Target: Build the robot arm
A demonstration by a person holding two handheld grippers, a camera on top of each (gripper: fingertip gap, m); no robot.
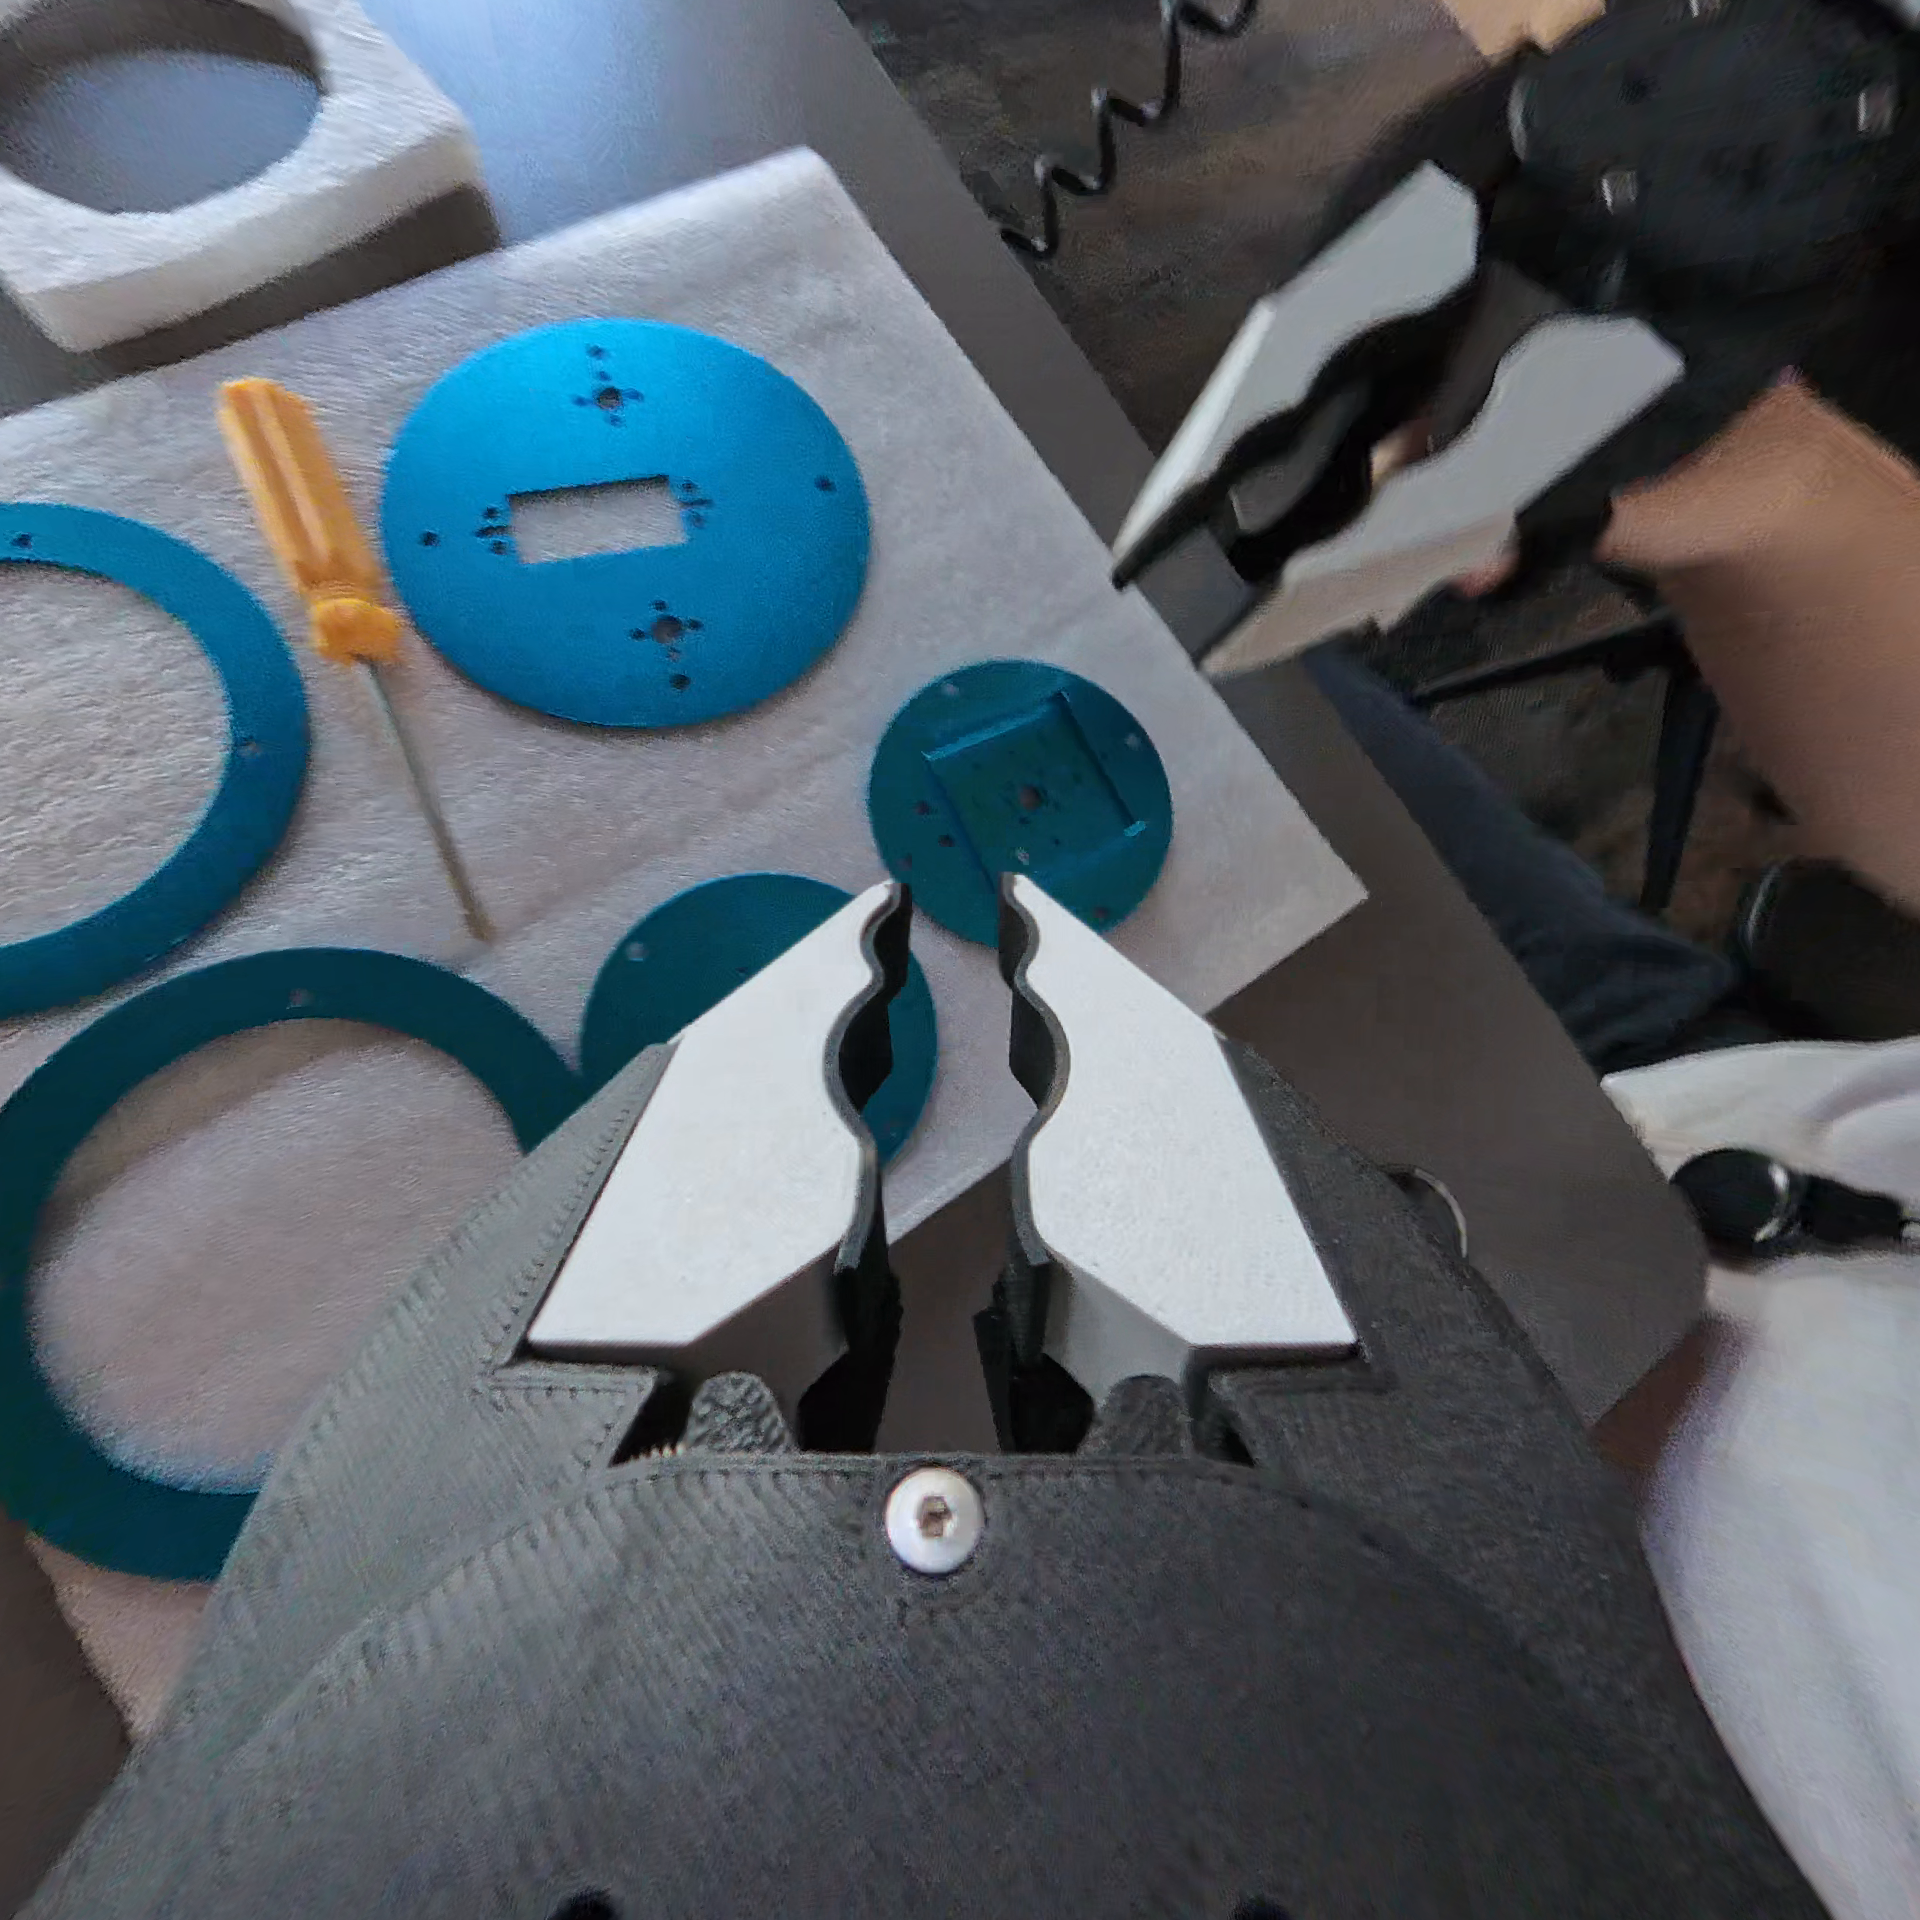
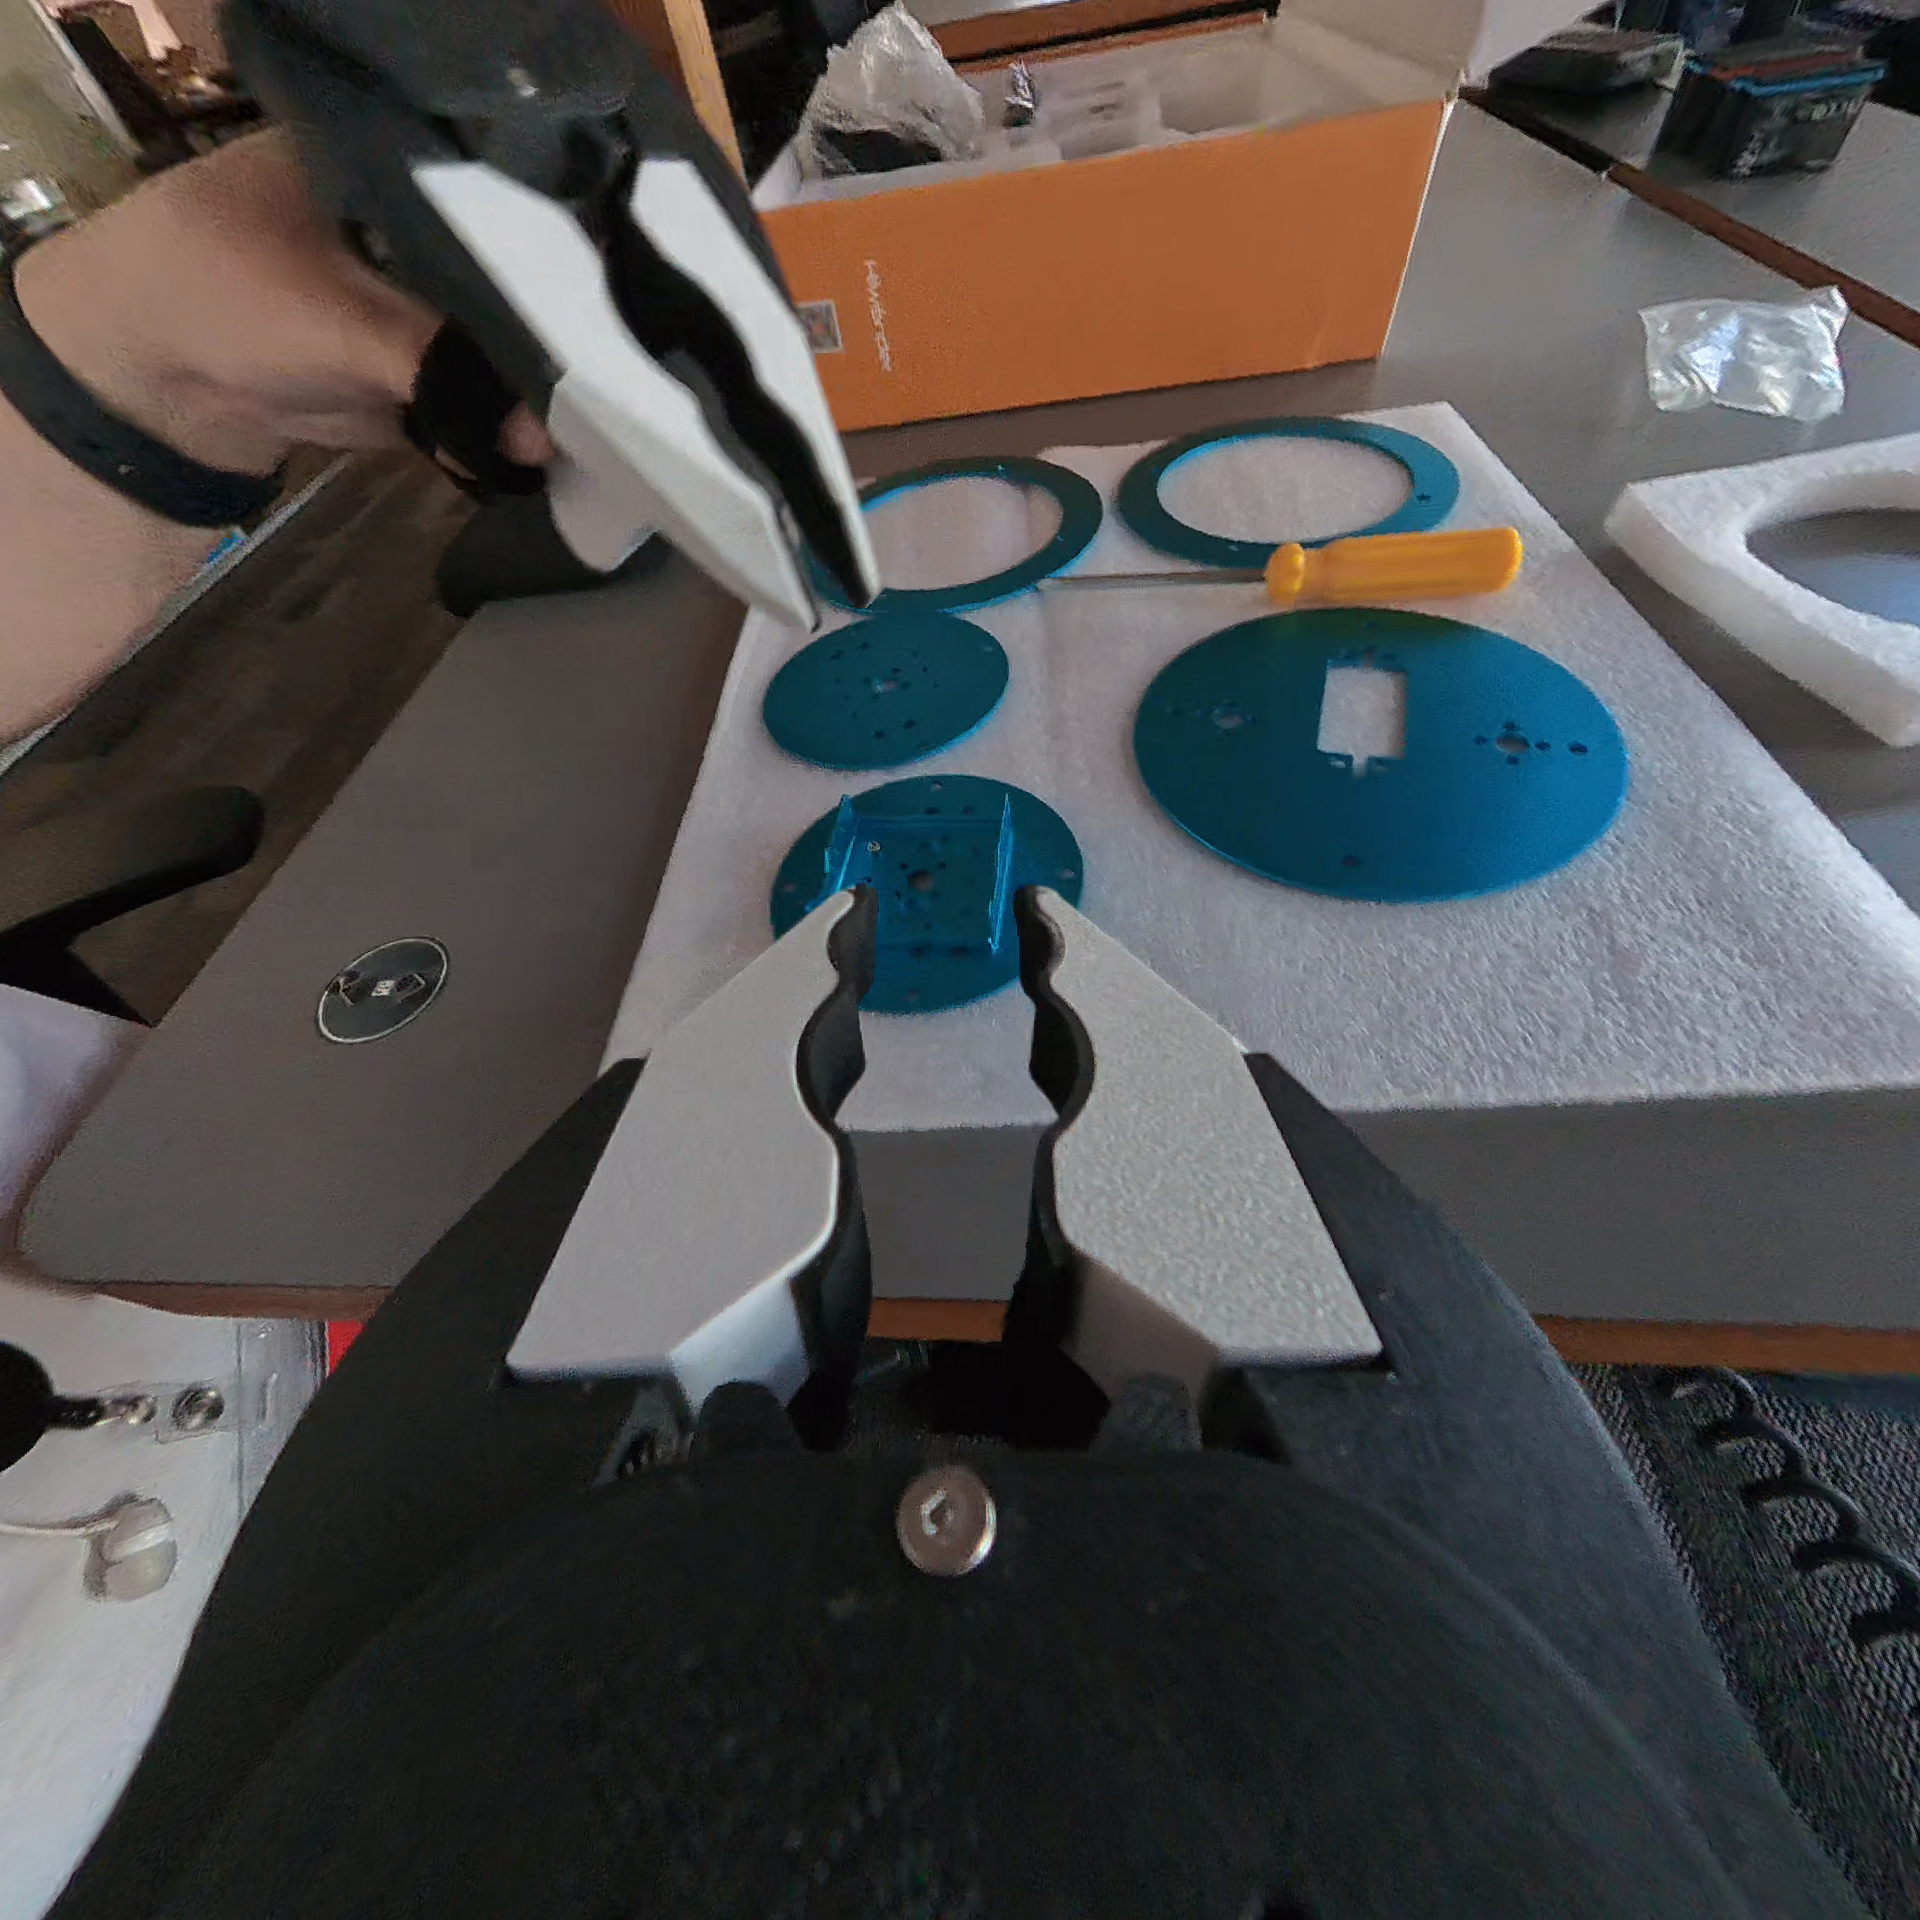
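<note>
Several blue metal parts lie on a white foam sheet point(image 1: 727, 260) point(image 2: 1351, 987). My left gripper point(image 1: 954, 904) is narrowly open and empty, hovering over a small flat disc point(image 1: 686, 977) point(image 2: 883, 691). My right gripper point(image 2: 940, 914) is open and empty, its tips at the near rim of a small disc with a raised square bracket point(image 2: 925, 862) point(image 1: 1023, 795). Further off are a large disc with a rectangular cutout point(image 1: 623, 520) point(image 2: 1382, 753), two rings point(image 1: 265, 727) point(image 1: 312, 987) and a yellow screwdriver point(image 1: 301, 520) point(image 2: 1392, 566). Each view shows the other gripper point(image 1: 1164, 613) point(image 2: 840, 611).
An open orange cardboard box point(image 2: 1091, 291) stands behind the sheet. A white foam frame with a round hole point(image 1: 208, 229) point(image 2: 1766, 644) and a clear plastic bag point(image 2: 1745, 353) lie beside it. The table edge point(image 2: 1662, 1340) is near. A coiled cable point(image 1: 1101, 145) lies on the floor. Left tips to right tips: about 8 cm.
</note>
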